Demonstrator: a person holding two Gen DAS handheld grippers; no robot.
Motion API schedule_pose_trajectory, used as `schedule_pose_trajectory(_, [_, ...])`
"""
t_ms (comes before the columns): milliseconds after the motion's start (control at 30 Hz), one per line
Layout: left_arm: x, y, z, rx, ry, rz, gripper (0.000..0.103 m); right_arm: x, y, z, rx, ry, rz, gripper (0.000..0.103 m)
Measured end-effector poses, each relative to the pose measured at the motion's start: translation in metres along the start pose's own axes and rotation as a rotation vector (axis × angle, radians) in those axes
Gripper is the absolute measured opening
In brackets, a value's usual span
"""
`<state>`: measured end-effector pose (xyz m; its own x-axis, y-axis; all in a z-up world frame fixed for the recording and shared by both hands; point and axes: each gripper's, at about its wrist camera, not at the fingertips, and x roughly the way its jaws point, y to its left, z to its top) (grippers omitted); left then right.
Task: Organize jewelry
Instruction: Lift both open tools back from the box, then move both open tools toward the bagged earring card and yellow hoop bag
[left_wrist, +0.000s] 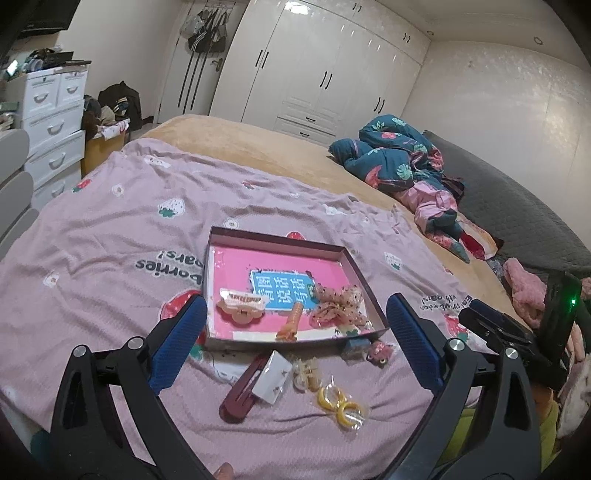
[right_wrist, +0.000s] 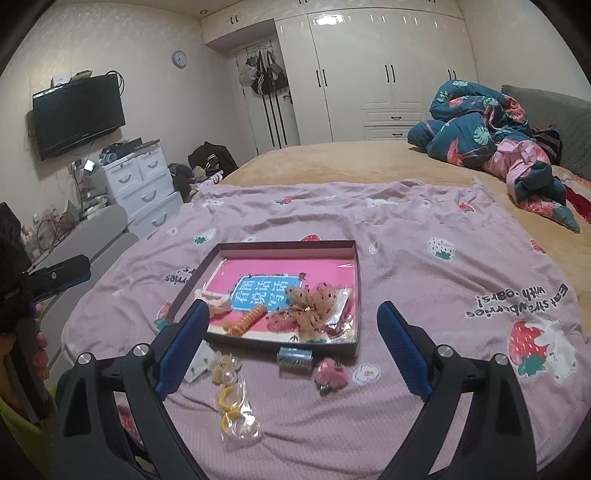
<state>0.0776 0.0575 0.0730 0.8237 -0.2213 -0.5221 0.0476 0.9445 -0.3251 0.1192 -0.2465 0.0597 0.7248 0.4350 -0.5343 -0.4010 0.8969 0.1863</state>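
Both the left gripper (left_wrist: 295, 347) and right gripper (right_wrist: 293, 349) hang wide and empty at the tray's (left_wrist: 364, 275) six o'clock, probably choosing among loose yellow hoops (left_wrist: 340, 404), maroon clip (left_wrist: 242, 391).

A bed (right_wrist: 314, 158) with a tan cover carries a pink strawberry-print blanket (right_wrist: 424, 266) and, near the headboard, a bundled teal floral quilt (right_wrist: 476, 129). On the blanket lie a shallow box (right_wrist: 356, 295), a dark red hair clip (left_wrist: 242, 397), a card of earrings (left_wrist: 271, 380), yellow rings in a clear bag (right_wrist: 234, 413), a small blue clip (right_wrist: 295, 358) and a pink hair tie (right_wrist: 330, 376).
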Motion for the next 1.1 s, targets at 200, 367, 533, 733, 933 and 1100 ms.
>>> schedule_pose_trajectory(200, [-0.007,-0.001,-0.008,0.014,0.003,-0.002,0.091,-0.009,0.013,-0.005,-0.035,0.009,0.008,0.092])
schedule_pose_trajectory(367, [-0.011,0.000,-0.012,0.016,0.003,-0.007,0.091,-0.014,0.024,-0.009,-0.065,0.013,0.014,0.095])
schedule_pose_trajectory(533, [-0.015,0.001,-0.020,0.026,0.014,-0.002,0.092,-0.016,0.031,-0.014,-0.084,0.025,0.020,0.096])
schedule_pose_trajectory(733, [-0.018,0.008,-0.031,0.042,0.038,0.018,0.092,-0.012,0.034,-0.024,-0.095,0.061,0.030,0.096])
schedule_pose_trajectory(933, [-0.018,0.011,-0.042,0.066,0.073,0.029,0.092,-0.010,0.038,-0.030,-0.105,0.083,0.038,0.096])
schedule_pose_trajectory(1100, [-0.014,0.017,-0.052,0.061,0.108,0.042,0.092,-0.007,0.040,-0.037,-0.117,0.106,0.039,0.096])
